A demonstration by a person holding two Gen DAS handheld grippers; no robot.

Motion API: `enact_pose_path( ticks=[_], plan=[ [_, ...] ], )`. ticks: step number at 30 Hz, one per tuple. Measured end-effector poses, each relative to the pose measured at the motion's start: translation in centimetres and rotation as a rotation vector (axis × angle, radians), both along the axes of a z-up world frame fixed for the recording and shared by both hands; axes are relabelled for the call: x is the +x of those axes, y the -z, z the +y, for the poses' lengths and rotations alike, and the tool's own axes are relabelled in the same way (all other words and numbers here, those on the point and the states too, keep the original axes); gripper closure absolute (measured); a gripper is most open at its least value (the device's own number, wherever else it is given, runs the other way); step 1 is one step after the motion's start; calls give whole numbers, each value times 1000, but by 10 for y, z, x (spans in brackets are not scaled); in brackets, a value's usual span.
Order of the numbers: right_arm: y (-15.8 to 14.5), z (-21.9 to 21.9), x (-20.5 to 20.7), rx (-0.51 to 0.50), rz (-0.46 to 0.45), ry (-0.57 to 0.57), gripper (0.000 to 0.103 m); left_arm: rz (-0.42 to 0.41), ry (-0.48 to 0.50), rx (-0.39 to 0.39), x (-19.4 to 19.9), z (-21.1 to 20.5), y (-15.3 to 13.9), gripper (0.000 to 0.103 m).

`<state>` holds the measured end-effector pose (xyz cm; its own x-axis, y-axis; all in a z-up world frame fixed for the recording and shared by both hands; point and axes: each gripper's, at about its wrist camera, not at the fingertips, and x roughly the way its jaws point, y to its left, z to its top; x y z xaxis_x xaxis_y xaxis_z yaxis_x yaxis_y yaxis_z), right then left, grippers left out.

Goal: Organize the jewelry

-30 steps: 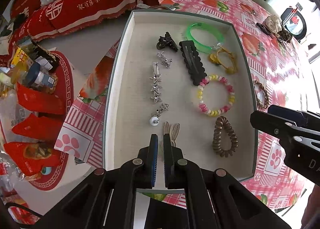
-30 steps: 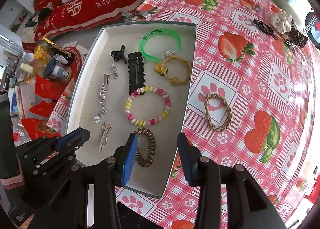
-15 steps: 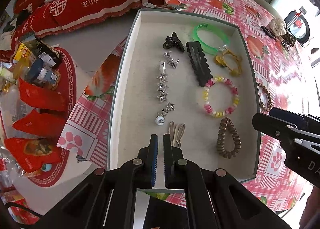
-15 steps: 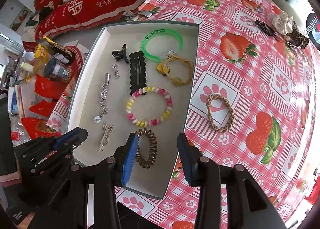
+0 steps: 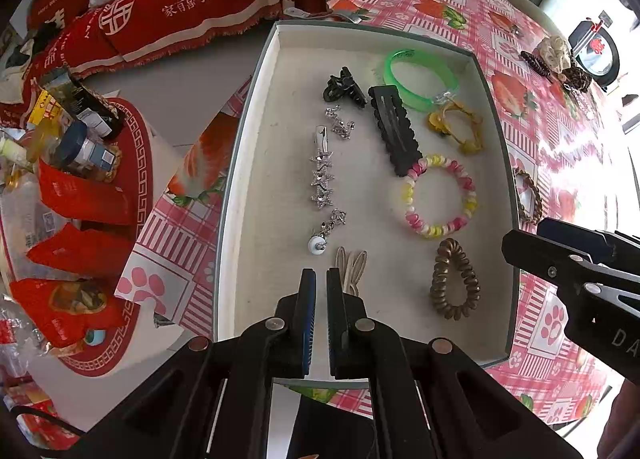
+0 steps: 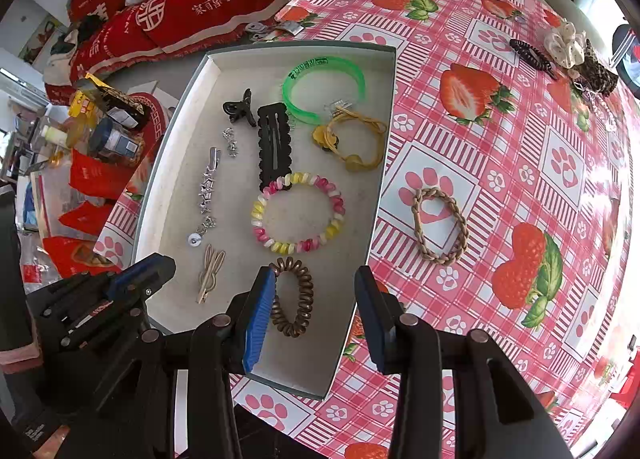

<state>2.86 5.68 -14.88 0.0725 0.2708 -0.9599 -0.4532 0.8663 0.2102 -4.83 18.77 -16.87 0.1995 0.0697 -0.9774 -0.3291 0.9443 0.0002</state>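
Note:
A white tray [image 5: 256, 147] [image 6: 176, 163] lies on the strawberry tablecloth. It holds a green bangle [image 5: 420, 79], a black claw clip [image 5: 342, 89], a black snap clip [image 5: 394, 131], a yellow hair tie [image 5: 456, 127], a silver star clip [image 5: 322, 175], a pink-yellow bead bracelet [image 5: 440, 195], a beige clip [image 5: 352, 267] and a brown coil tie [image 5: 454, 279] [image 6: 294, 295]. A braided tan band [image 6: 440, 225] lies on the cloth right of the tray. My left gripper [image 5: 321, 287] is shut and empty above the tray's near end. My right gripper [image 6: 316, 299] is open and empty above the tray's near right corner.
More hair accessories, a dark clip [image 6: 530, 53], a white scrunchie [image 6: 566, 45] and a leopard one [image 6: 598, 73], lie at the far right of the table. Left of the table are red packets and jars [image 5: 80, 151]. Red cloth [image 5: 160, 7] drapes behind.
Both grippers have drifted slightly back from the tray; the tray's contents have not moved. The jaws are unchanged.

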Motion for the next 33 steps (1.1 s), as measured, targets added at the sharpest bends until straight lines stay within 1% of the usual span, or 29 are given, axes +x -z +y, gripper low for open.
enact_pose_path(
  ticks=[27,33],
  plan=[
    [0,1,0,0,0,1,58,-9,29,29,3,-1,-4,92],
    [0,1,0,1,0,1,58,-21,40,67,3,-4,-7,92]
  ],
)
